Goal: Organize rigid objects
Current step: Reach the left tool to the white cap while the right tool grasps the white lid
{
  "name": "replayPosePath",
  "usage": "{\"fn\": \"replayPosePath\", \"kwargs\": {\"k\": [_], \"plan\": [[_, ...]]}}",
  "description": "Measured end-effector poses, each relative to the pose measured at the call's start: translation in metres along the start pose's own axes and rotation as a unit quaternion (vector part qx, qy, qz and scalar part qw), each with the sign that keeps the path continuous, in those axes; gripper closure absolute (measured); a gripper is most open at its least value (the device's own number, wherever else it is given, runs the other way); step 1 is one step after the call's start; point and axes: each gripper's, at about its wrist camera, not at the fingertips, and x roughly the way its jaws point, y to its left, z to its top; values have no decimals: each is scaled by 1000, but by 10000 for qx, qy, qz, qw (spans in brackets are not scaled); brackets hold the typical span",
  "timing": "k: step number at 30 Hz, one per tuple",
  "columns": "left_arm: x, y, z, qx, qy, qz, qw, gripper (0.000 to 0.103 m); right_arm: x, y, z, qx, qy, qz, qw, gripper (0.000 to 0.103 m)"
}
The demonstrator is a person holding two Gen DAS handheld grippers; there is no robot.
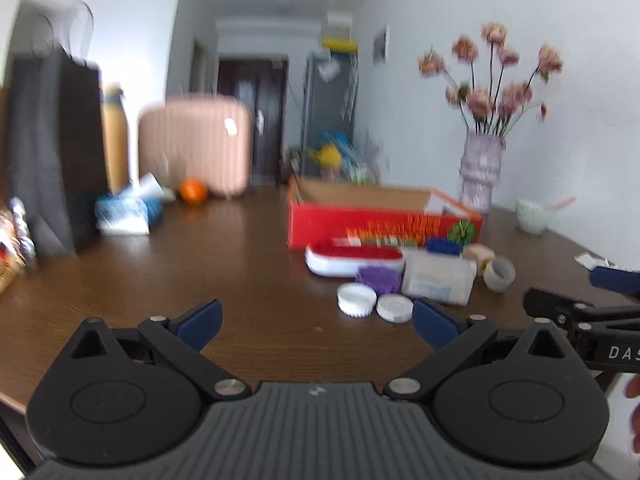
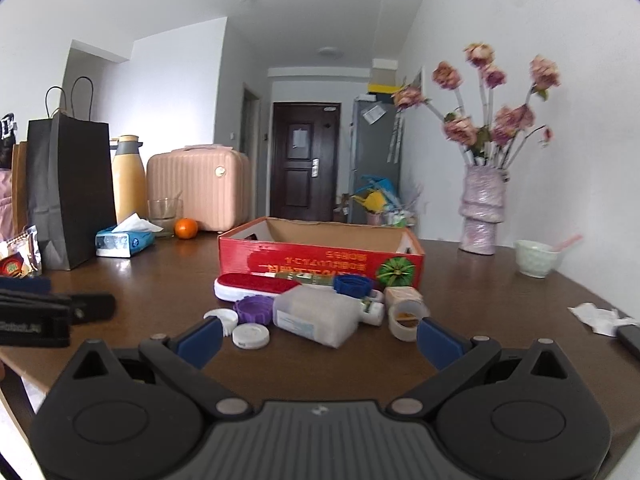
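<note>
Opening step, nothing yet picked: both the left hand-held gripper [image 1: 318,322] and the right hand-held gripper [image 2: 320,334] are held wide and empty; small rigid objects [image 2: 312,316] are clustered on the table [image 2: 500,300] before the red box [image 2: 320,258], where an approach and first grasp are judged due.

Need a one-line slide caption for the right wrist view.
Open right gripper faces small items clustered before the red cardboard box on the wooden table.

Ahead of the jaws, the wooden surface [image 2: 500,292] looks dark and slightly glossy; the red box [image 2: 320,258] is printed cardboard, the translucent container [image 2: 316,316] frosted plastic.
</note>
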Motion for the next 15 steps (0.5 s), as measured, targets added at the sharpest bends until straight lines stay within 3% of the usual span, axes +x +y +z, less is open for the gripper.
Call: {"fn": "replayPosePath", "kwargs": {"k": [3, 5, 6, 10, 15], "plan": [[26, -4, 5, 347, 16, 95, 9994, 0, 29, -3, 2, 86, 300, 234, 9992, 0], [41, -2, 10, 492, 60, 93, 9987, 1, 49, -3, 5, 169, 688, 777, 9945, 0], [49, 0, 12, 494, 155, -11, 9987, 6, 57, -2, 6, 186, 785, 978, 9919, 0], [96, 10, 19, 358, 900, -334, 9947, 27, 85, 5, 9, -26, 991, 838, 9915, 17], [134, -3, 26, 571, 1136, -715, 9893, 30, 102, -8, 9, 42, 1270, 946, 9874, 23]]}}
